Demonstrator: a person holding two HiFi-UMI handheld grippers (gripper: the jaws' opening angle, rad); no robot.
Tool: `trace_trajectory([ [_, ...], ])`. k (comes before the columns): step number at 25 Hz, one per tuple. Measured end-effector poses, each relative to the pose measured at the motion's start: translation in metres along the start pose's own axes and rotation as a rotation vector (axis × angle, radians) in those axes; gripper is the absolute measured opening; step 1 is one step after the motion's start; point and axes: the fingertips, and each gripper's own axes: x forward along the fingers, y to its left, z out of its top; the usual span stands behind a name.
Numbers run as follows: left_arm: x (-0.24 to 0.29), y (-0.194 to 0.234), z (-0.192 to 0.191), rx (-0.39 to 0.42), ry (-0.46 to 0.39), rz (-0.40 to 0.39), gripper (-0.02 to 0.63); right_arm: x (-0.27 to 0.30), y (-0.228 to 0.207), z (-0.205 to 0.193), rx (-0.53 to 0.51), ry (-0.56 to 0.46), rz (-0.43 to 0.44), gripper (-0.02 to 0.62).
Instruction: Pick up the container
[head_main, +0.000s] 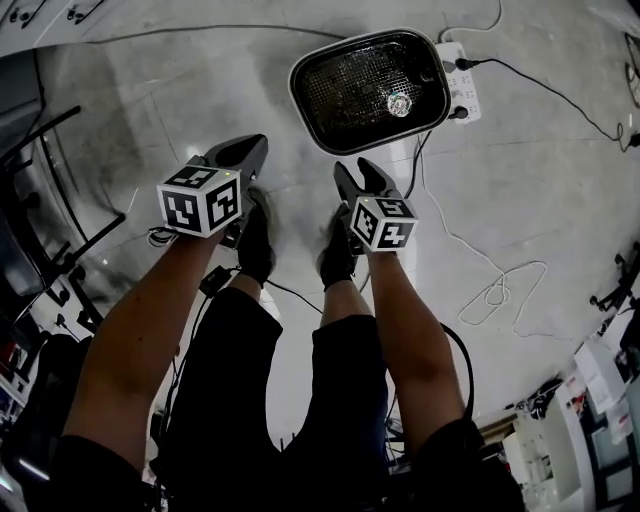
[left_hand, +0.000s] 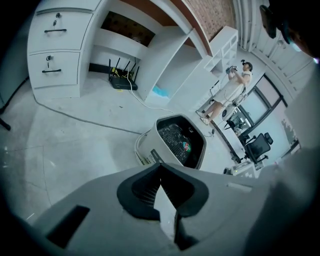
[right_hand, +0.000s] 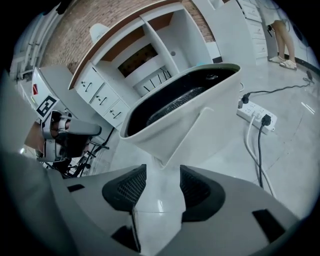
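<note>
While the left gripper (left_hand: 160, 167) hangs with its jaws pressed together on nothing, the right gripper (right_hand: 163, 169) has its jaws spread wide, a white handle (right_hand: 157, 200) between its pads. The container (head_main: 345, 90) it belongs to sits on the floor (head_main: 200, 90), just beside a power strip (head_main: 460, 85).

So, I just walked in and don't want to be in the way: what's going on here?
A person stands by a white container on the floor, a gripper in each hand. The claw of the right gripper is open around the container's handle, with no firm grip showing. The left gripper is shut and empty.
</note>
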Motion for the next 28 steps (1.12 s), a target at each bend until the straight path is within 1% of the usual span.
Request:
trace_trajectory([
  [6, 0.014, 0.012, -0.007, -0.009, 0.006, -0.003, 0.009, 0.026, -0.004, -0.002, -0.021, 0.010, 0.015, 0.178],
  [9, 0.021, 0.016, -0.015, -0.012, 0.018, -0.006, 0.009, 0.038, -0.009, -0.005, -0.044, 0.031, 0.008, 0.181],
  [11, 0.026, 0.019, -0.018, -0.012, 0.021, -0.010, 0.009, 0.046, -0.013, -0.005, -0.037, 0.036, -0.003, 0.181],
  [14, 0.029, 0.022, -0.020, -0.012, 0.020, -0.014, 0.009, 0.054, -0.017, -0.004, 0.022, 0.016, -0.012, 0.181],
  [17, 0.031, 0.025, -0.022, -0.010, 0.024, -0.019, 0.009, 0.058, -0.017, -0.002, 0.081, -0.002, 0.010, 0.175],
  [19, 0.030, 0.027, -0.024, -0.010, 0.026, -0.017, 0.009, 0.059, -0.014, -0.003, 0.093, -0.009, 0.031, 0.134],
  [22, 0.029, 0.029, -0.025, -0.015, 0.026, -0.016, 0.009, 0.058, -0.009, -0.003, 0.110, -0.021, 0.052, 0.109],
  [25, 0.030, 0.028, -0.024, -0.022, 0.022, -0.017, 0.009, 0.053, -0.007, 0.000, 0.155, -0.035, 0.089, 0.095],
  [28, 0.029, 0.024, -0.023, -0.043, 0.018, -0.024, 0.009, 0.045, 0.004, 0.000, 0.212, -0.045, 0.149, 0.096],
])
